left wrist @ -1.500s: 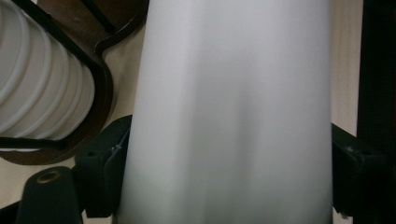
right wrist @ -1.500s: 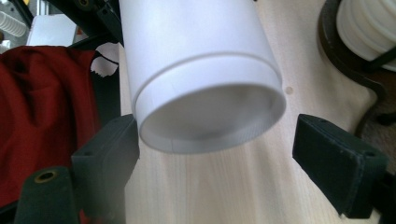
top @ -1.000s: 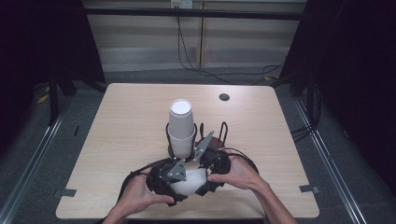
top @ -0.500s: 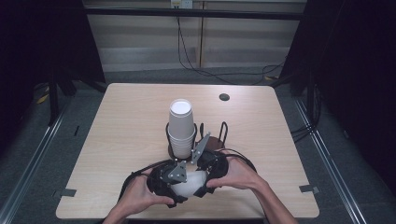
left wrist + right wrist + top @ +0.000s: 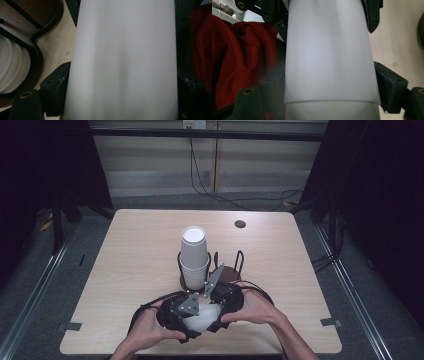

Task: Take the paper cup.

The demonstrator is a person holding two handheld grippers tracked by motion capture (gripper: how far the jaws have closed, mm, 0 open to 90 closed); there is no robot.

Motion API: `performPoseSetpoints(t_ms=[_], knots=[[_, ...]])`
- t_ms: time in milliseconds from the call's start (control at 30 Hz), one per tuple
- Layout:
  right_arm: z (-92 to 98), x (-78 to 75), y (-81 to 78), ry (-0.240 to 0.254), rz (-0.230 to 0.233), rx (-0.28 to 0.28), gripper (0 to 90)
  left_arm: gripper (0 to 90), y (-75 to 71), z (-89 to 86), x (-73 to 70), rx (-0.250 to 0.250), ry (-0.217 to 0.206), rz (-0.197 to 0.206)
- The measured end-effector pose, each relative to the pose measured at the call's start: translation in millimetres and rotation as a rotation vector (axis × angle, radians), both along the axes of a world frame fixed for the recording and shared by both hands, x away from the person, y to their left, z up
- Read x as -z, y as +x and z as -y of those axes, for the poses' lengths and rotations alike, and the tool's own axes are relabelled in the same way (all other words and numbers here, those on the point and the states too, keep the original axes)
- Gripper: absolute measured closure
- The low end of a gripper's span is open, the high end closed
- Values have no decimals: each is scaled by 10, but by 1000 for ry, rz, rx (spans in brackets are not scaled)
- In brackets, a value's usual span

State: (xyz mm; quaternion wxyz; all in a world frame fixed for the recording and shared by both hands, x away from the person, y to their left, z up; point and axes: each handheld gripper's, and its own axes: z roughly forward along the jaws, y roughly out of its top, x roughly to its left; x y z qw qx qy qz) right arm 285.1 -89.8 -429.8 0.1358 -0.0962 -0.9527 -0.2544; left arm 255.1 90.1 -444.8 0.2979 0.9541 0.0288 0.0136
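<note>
- White plastic cups (image 5: 202, 316), nested and lying on their side, hang low over the near edge of the pale wooden worktop (image 5: 130, 250), between 2 hands.
- Long axis runs left to right, from the left gripper (image 5: 186, 312) to the right gripper (image 5: 216, 301).
- Left fingers are clamped on 1 end.
- Right fingers have just been closing around the other end; both hands sit level, facing each other.
- A taller white cup stack (image 5: 194, 256) stands upright in a dark wire holder (image 5: 235, 270) just beyond.

White paper cups (image 5: 205, 315), nested, one rim (image 5: 332, 102) showing partway along; lying on side, smooth tapered wall; just near side of upright cup stack (image 5: 194, 255) in dark wire holder (image 5: 239, 262).
</note>
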Motion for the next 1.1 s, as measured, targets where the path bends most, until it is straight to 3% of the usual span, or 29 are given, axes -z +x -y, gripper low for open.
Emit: performPoseSetpoints(t_ms=[100,233,333,467,533,633,833,967,1100], knots=[[16,-5,0,5,-9,10,244,168,11,-12,11,3,-35,0],[37,-17,-1,5,-15,8,260,171,6,-16,-1,13,-39,7],[33,-30,-12,4,15,1,267,156,10,-26,15,7,-68,24],[33,-43,-15,15,44,-3,270,148,27,-66,-1,0,-95,17],[30,-54,-26,3,44,5,270,145,23,-78,-3,-2,-102,26],[26,-46,-21,12,45,5,270,149,46,-108,-20,6,-113,8],[17,-57,-41,-10,61,1,269,162,61,-212,-73,15,-208,-3],[60,-108,-36,30,75,13,268,158,63,-275,-128,8,-259,11],[87,-139,-31,30,79,22,267,157,70,-319,-163,-18,-334,9]])
